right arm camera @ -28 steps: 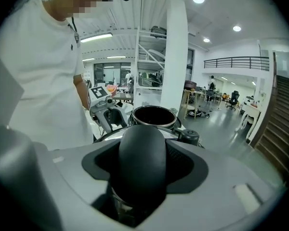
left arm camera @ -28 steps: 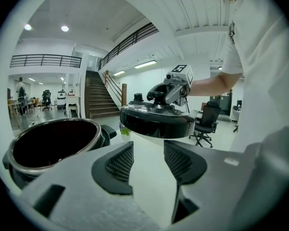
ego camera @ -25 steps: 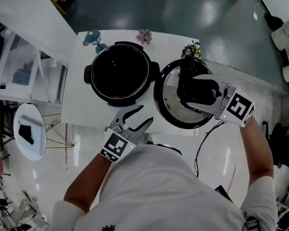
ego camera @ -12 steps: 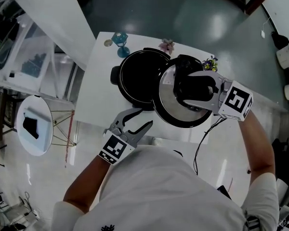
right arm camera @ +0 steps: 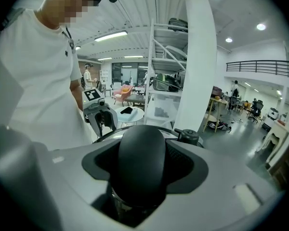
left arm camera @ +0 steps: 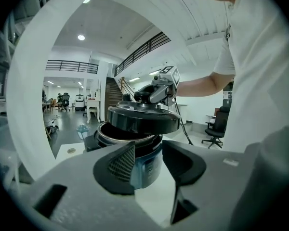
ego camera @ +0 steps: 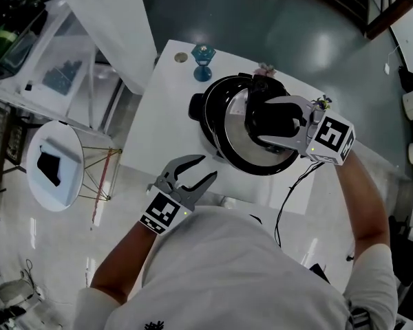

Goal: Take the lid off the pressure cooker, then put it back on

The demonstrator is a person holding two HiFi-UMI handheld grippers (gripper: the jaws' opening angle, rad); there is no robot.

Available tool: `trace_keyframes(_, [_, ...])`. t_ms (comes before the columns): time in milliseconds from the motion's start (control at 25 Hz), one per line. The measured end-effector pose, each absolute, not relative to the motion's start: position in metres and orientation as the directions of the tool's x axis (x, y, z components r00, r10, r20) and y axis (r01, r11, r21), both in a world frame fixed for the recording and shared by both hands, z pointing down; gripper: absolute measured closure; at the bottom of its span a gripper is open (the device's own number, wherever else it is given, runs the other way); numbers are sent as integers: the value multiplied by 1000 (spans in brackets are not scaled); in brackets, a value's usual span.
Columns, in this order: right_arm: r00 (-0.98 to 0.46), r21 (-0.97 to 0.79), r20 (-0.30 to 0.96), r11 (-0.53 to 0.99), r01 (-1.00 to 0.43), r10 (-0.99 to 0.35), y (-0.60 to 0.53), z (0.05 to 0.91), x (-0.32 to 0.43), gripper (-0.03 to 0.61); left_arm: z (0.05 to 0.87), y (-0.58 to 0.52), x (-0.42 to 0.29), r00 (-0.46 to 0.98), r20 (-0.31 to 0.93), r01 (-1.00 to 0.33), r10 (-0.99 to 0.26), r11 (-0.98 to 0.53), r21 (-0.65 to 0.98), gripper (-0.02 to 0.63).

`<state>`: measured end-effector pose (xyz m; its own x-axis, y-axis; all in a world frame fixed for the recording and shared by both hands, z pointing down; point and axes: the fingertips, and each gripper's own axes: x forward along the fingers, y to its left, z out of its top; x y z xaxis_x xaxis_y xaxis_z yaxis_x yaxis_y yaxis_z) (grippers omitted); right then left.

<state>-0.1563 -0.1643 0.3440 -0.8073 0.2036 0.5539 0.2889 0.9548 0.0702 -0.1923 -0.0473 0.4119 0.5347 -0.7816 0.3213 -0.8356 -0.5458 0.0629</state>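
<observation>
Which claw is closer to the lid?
Right. The right claw grips the lid by its handle, over the cooker; the left claw, empty, jaws just closing, is apart at the table edge.

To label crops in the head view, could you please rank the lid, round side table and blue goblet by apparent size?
1. lid, held nearer the camera, so true size unsure
2. round side table
3. blue goblet

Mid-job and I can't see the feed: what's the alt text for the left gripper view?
The right gripper holds the black lid just above the open pressure cooker, not yet seated. In front, the left gripper has just closed its jaws a little. They stand apart and empty, framing the cooker on the white table.
</observation>
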Motion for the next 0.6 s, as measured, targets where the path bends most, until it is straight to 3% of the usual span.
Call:
trace_keyframes(200, [-803, 72, 562, 955, 288, 199, -168, 354, -181, 288, 414, -40, -218, 516, 314, -849, -797, -525, 60, 464])
trace_keyframes(600, [-794, 60, 581, 963, 263, 180, -179, 373, -206, 288, 417, -31, -254, 509, 305, -855, -805, -512, 76, 602])
